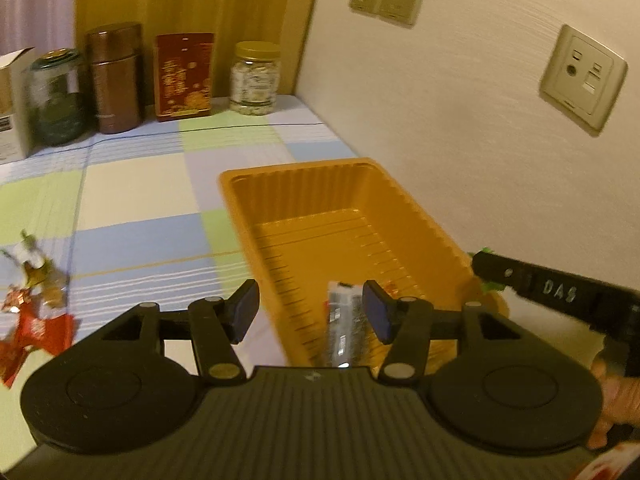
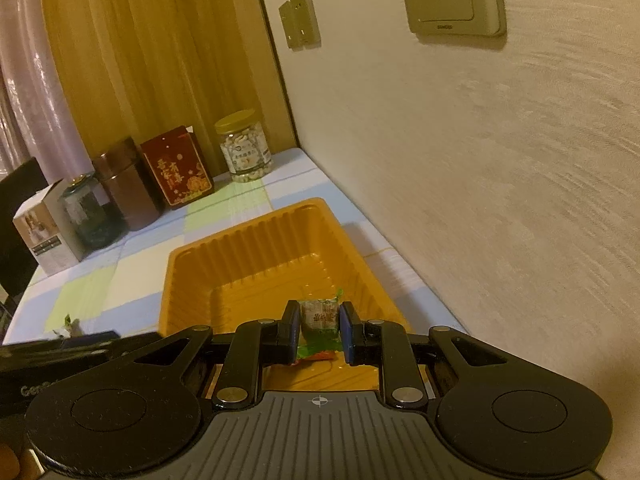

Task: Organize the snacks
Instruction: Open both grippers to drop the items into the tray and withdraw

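- Left gripper (image 1: 310, 314) hangs over the near end of the orange tray (image 1: 320, 176), jaws apart with nothing pressed between them.
- Just ahead of and below those jaws, a silver snack packet (image 1: 343, 320) lies inside the tray, close to the right-hand pad.
- Right gripper (image 2: 319, 330) has its jaws drawn narrow, clamping a green-wrapped candy (image 2: 318, 316) above the tray's near end.
- Left of the left jaws, red and gold wrapped sweets (image 1: 34, 312) lie scattered on the checked counter (image 1: 140, 184).
- Far beyond both jaws, a nut jar (image 1: 255, 78), red box (image 1: 183, 76) and brown tin (image 1: 116, 78) stand along the wall.
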The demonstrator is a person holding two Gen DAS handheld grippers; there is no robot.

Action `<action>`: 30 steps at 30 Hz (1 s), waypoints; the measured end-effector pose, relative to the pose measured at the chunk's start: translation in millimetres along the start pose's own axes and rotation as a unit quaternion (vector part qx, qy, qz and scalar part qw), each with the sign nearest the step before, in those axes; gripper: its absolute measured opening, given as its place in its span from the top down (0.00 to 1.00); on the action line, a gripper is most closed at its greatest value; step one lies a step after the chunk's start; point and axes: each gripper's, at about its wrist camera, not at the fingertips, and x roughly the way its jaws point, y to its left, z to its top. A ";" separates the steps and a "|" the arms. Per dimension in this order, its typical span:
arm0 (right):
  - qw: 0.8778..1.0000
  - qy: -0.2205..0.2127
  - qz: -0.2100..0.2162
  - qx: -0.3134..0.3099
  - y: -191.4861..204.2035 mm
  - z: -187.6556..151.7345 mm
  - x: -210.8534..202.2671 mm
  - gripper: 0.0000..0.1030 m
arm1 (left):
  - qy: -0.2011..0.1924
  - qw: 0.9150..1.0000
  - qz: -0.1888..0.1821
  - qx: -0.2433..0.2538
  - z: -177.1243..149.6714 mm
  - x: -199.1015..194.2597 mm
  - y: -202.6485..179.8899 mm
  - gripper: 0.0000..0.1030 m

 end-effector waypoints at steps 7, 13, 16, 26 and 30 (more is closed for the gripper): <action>1.000 -0.002 0.025 0.009 5.9 2.7 5.9 0.79 | -0.006 1.000 0.013 -0.010 -9.7 -13.2 14.4 0.48; 0.997 0.004 0.047 0.052 -0.3 8.4 11.0 0.30 | -0.010 1.000 0.016 -0.010 -13.1 -21.8 19.7 0.48; 0.997 -0.011 0.045 0.054 -2.2 9.6 1.6 0.27 | -0.013 1.000 0.021 -0.011 -16.2 -28.5 22.1 0.48; 0.999 0.006 0.019 0.046 9.9 -8.6 -41.3 0.27 | -0.016 0.999 0.032 -0.023 -33.2 -69.4 28.3 0.39; 0.999 0.014 0.009 0.029 23.4 -21.0 -60.1 0.27 | -0.013 0.999 0.037 -0.021 -41.9 -88.3 29.7 0.33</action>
